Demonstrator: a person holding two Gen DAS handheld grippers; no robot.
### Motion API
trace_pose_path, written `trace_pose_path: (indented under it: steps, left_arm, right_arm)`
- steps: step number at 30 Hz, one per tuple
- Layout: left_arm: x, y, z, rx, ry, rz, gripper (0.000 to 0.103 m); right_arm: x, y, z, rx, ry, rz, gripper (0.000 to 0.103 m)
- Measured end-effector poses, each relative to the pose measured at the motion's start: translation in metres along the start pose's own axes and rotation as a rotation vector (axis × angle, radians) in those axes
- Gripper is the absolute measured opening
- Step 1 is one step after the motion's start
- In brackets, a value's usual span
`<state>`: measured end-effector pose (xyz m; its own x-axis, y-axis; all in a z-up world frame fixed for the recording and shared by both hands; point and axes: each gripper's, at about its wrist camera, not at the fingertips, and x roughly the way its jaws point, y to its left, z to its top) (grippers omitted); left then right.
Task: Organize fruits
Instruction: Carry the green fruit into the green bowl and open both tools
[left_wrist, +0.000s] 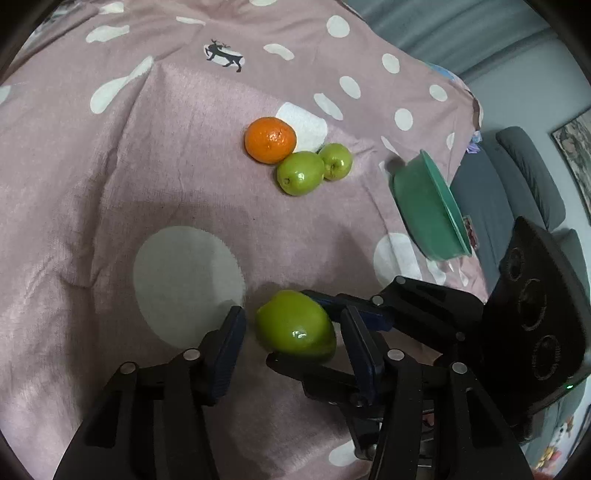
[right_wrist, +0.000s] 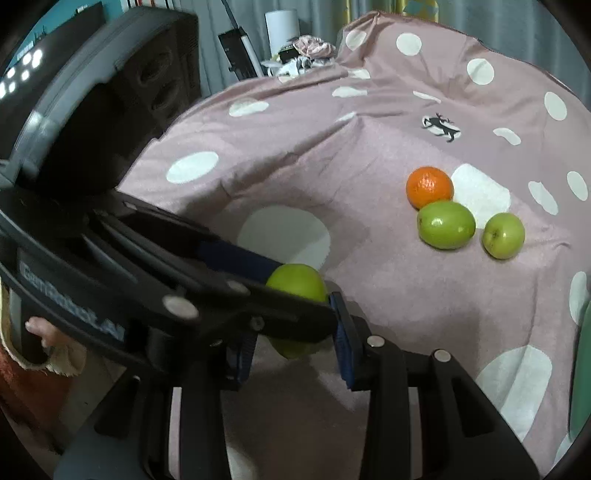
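Left wrist view: your left hand-held gripper (left_wrist: 293, 315) is released, its pads either side of a green fruit (left_wrist: 288, 332) low over the pink cloth (left_wrist: 147, 166), not pressing. Your right hand-held gripper (left_wrist: 295, 328) comes in from the right, grasping that fruit. An orange (left_wrist: 270, 139) and two more green fruits (left_wrist: 301, 172) touch farther off; a green bowl (left_wrist: 421, 206) lies to the right.

Right wrist view: the left gripper's finger crosses the held fruit.

My two grippers (left_wrist: 291, 341) (right_wrist: 293, 341) crowd one green fruit (left_wrist: 295, 321); cloth (left_wrist: 110, 206) left lies open; fruit cluster (left_wrist: 295, 155) and bowl (left_wrist: 424, 206) block beyond.
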<state>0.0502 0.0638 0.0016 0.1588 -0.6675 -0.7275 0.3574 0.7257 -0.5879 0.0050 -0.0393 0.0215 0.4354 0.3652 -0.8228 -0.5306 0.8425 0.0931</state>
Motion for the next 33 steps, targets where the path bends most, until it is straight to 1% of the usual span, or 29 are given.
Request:
trace_pose_path:
  steps: [2,6,11,14,16,22,25,28,30,33]
  left_arm:
    - [-0.002,-0.001,-0.001,0.012,-0.009,-0.001,0.044]
    - [0.001,-0.004,-0.001,0.027,-0.016,-0.003,0.044]
    - [0.002,-0.001,-0.002,-0.014,-0.033,-0.009,0.043]
    - [0.000,-0.009,-0.003,0.033,-0.046,0.030,0.043]
    - [-0.002,-0.013,-0.004,0.052,-0.057,0.038,0.043]
    - [-0.010,-0.027,-0.002,0.076,-0.095,-0.016,0.042]
    - [-0.011,-0.042,0.003,0.091,-0.118,-0.039,0.041]
    - [-0.008,-0.067,0.016,0.116,-0.122,-0.062,0.038]
    - [-0.005,-0.094,0.028,0.168,-0.129,-0.070,0.035]
    - [0.010,-0.137,0.052,0.242,-0.109,-0.114,0.035]
  right_arm:
    - [0.001,-0.003,-0.001,0.016,0.003,0.007,0.038]
    - [0.004,-0.006,-0.002,0.028,0.016,0.008,0.038]
    - [0.007,-0.006,-0.001,0.037,0.014,0.005,0.037]
    - [0.006,-0.004,-0.001,0.034,0.010,-0.004,0.038]
    - [0.004,-0.005,-0.001,0.043,-0.005,0.001,0.038]
    - [-0.019,-0.010,-0.004,0.043,-0.064,-0.008,0.038]
    - [-0.036,-0.018,-0.008,0.060,-0.108,-0.014,0.038]
    - [-0.058,-0.035,-0.013,0.097,-0.158,-0.036,0.038]
    - [-0.077,-0.051,-0.017,0.122,-0.196,-0.067,0.038]
    - [-0.109,-0.087,-0.025,0.193,-0.245,-0.124,0.038]
